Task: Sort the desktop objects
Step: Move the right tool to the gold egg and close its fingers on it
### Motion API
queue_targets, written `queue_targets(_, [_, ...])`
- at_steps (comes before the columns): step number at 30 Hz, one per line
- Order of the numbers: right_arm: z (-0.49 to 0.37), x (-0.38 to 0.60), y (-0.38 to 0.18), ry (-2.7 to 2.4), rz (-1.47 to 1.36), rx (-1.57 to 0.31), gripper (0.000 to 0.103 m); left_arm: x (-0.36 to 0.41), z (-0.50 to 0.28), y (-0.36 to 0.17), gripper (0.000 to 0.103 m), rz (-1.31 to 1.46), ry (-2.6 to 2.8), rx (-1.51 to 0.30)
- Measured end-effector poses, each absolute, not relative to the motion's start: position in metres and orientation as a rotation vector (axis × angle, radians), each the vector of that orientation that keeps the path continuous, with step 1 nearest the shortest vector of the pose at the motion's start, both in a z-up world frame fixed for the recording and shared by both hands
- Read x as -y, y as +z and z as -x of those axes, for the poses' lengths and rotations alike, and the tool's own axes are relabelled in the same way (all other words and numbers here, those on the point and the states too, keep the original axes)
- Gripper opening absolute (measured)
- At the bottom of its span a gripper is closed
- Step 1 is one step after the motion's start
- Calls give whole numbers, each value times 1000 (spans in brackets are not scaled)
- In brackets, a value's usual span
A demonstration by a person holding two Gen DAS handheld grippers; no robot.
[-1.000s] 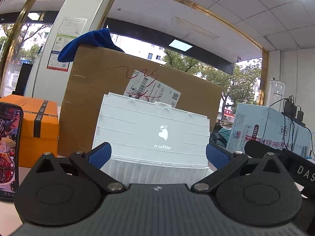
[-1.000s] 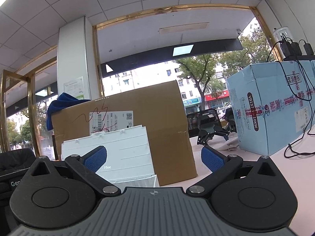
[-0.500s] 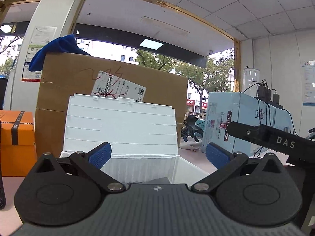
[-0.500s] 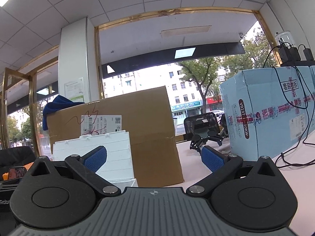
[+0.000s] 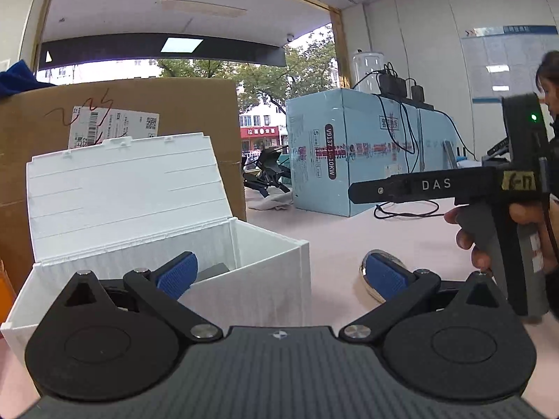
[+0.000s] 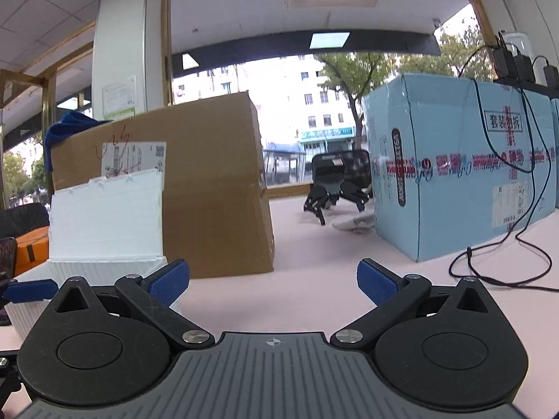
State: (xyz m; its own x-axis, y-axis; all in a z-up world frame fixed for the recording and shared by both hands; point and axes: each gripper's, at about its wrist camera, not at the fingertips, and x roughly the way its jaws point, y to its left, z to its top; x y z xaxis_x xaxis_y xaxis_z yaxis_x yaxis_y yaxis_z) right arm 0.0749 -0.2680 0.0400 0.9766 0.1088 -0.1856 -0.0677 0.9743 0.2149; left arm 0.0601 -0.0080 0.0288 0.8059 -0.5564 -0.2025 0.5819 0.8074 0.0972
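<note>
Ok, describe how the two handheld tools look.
Both tools, left tool and right tool, have matte black linkage arms, round black pivot discs, silver rivets and ribbed blue finger pads. Seen from the left wrist, the right tool's black body reads "DAS", with a yellow label and green light.

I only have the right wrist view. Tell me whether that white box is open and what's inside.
Observer: The white box is open, lid upright; a dark object lies inside, kind unclear.
Operator: Report anything loose near the left tool.
Observer: A shiny oval object lies on the table, partly hidden behind that tool's right finger.
Operator: Give me that tool's state.
Observer: Open, holding nothing.
</note>
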Motion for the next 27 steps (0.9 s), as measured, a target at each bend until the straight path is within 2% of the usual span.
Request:
queue_targets(7, [-93,293,25,78,-358,-390,103,6,-61,30,103,-140,-621,-167])
queue_targets(11, [-102,289,17,17,-325,-475,103,2,-60,32,103,-106,-630,-165])
queue_targets(18, [-115,284,-4,21,-356,-606,103,-3,-44,38,103,-69,-652,-52])
queue_targets(25, [-113,276,-4,24,-317,-602,100,13,-46,34,103,-162,-707,-127])
queue_targets(27, [-113,276,-3,21,-319,-602,96,15,-48,33,103,-172,-711,-144])
